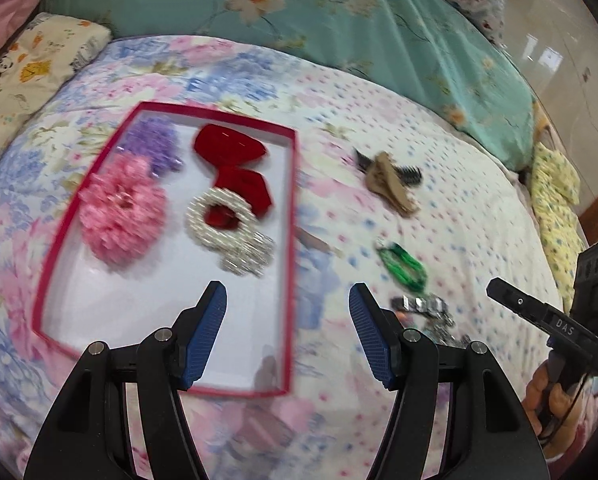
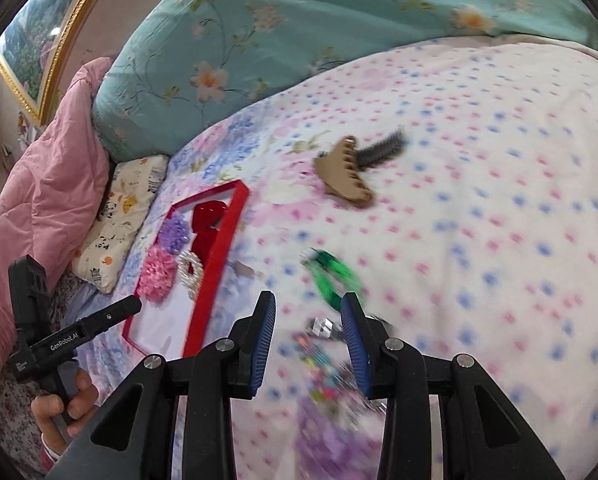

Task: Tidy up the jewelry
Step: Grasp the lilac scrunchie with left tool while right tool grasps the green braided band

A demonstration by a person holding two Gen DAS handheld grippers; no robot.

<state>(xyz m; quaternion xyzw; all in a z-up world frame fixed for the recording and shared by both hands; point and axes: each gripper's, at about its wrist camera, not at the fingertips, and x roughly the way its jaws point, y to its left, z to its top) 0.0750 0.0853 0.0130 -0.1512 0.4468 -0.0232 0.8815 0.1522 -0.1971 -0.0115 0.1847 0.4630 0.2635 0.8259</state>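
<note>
A red-rimmed white tray [image 1: 293, 200] lies on the bed and holds a pink flower piece [image 1: 123, 208], a purple one [image 1: 155, 140], red velvet bows [image 1: 235, 160] and a pearl bracelet [image 1: 227, 220]. My left gripper [image 1: 287, 308] is open and empty over the tray's near right rim. On the bedspread lie a tan hair claw [image 2: 343, 176], a black comb clip [image 2: 383, 146], a green bracelet [image 2: 333, 276] and a colourful beaded piece [image 2: 319, 360]. My right gripper [image 2: 307, 312] is open, with the beaded piece between its fingers.
A teal floral duvet [image 1: 299, 12] is piled at the back. A pink quilt [image 2: 47, 184] and a small printed pillow [image 2: 127, 208] lie left of the tray [image 2: 223, 240]. The other gripper shows at the right edge [image 1: 555, 320].
</note>
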